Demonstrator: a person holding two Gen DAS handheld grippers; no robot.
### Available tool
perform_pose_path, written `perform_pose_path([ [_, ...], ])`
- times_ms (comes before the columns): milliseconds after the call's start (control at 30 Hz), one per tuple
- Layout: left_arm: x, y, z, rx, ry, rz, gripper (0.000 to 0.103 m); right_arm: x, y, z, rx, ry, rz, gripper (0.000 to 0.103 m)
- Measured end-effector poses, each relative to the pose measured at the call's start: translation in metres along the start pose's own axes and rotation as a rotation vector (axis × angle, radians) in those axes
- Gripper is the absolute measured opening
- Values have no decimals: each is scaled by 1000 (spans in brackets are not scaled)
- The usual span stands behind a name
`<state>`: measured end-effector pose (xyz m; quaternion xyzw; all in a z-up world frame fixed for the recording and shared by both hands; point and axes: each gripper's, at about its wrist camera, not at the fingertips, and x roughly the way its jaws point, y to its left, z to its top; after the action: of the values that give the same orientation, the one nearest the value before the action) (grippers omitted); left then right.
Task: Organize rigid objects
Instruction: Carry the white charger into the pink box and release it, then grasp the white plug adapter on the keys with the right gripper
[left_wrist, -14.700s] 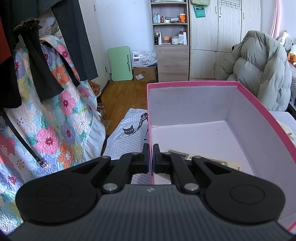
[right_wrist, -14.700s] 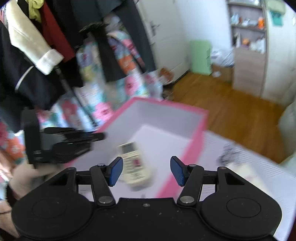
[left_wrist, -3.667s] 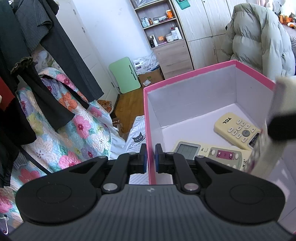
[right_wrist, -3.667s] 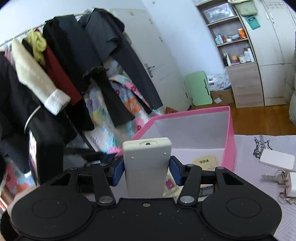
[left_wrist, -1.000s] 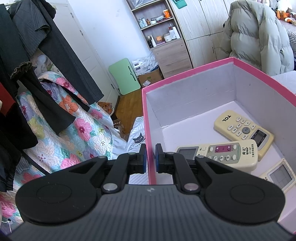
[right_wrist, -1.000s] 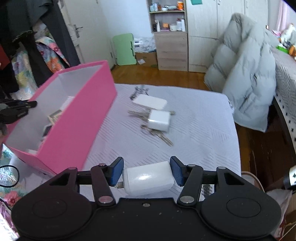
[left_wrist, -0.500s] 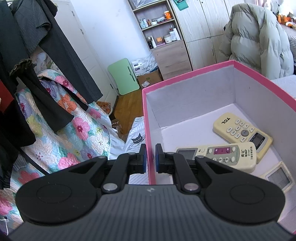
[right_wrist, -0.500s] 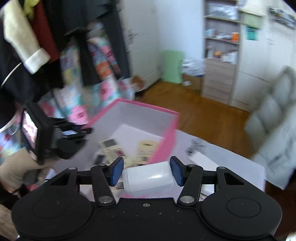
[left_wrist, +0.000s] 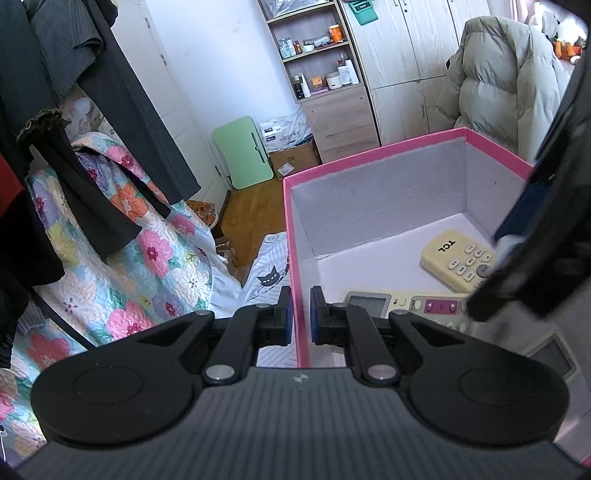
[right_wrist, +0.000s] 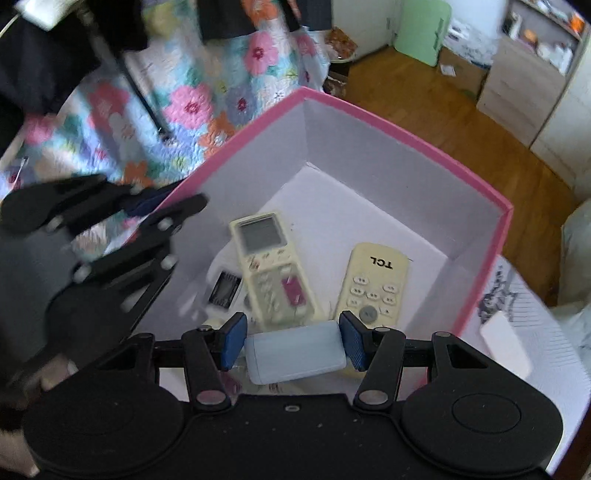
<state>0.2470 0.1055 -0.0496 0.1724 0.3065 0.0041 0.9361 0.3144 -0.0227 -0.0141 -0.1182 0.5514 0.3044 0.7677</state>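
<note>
So this is a bedroom: wood floor across the upper right of the right wrist view, white wall, a shelf unit with bottles and jars at the top centre of the left wrist view, pale wardrobe doors next to it, and a green folding board leaning on the wall. The pink box sits on a white ribbed cover that shows at the right edge. Dark clothes hang down the left side of the left wrist view in front of a flowery quilt, and a puffy grey-green coat is piled at upper right. The left tool is pinched tight on the box's near pink wall, low centre in its own view. The right tool is clamped on a white charger block and hangs over the open box, pointing steeply down into it; in the left wrist view its dark body blocks the right edge and covers part of the box floor. Count inside the box: three remotes, a cream TCL remote, a second remote with a pink panel, and a third remote mostly hidden under that one. One more white block lies on the cover outside the box, lower right, blurry.
</note>
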Motion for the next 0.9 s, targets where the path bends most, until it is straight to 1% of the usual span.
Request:
perform_pose_path([
  [33, 0, 0, 0, -2, -1, -3, 8, 4, -4, 3, 18, -12, 8, 60],
  [100, 0, 1, -1, -6, -3, -7, 8, 6, -12, 6, 49, -73, 15, 60],
  [200, 1, 2, 1, -11, 0, -4, 8, 13, -28, 12, 122, -119, 39, 61],
  [233, 1, 1, 1, -11, 0, -3, 8, 16, -30, 16, 124, -116, 44, 61],
  [300, 1, 1, 1, -9, 0, -2, 8, 14, -33, 19, 113, -120, 42, 65],
  [333, 1, 1, 1, -9, 0, -2, 8, 15, -31, 22, 106, -122, 36, 65],
  [400, 1, 1, 1, -13, -1, -5, 8, 5, -31, 21, 87, -161, 30, 69],
  [500, 2, 0, 1, -19, -1, -8, 8, -20, -33, 13, 61, -229, 36, 69],
  [533, 1, -1, 0, -16, -1, -6, 8, -29, -34, 9, 49, -248, 26, 68],
  [567, 1, -1, 0, -15, -1, -5, 8, -38, -35, 4, 32, -259, -12, 65],
  [633, 1, -2, 0, -14, -1, -4, 8, -50, -31, -4, -47, -233, -107, 64],
  [700, 1, -2, 0, -16, -1, -6, 8, -63, -31, -16, -114, -246, -153, 62],
  [767, 0, -2, 0, -16, -1, -5, 8, -76, -40, -26, -98, -248, -167, 62],
  [833, 1, -2, 0, -15, -1, -4, 8, -88, -54, -36, -59, -260, -150, 62],
  [900, 0, -2, 0, -13, 0, -2, 8, -98, -68, -49, -36, -285, -158, 64],
])
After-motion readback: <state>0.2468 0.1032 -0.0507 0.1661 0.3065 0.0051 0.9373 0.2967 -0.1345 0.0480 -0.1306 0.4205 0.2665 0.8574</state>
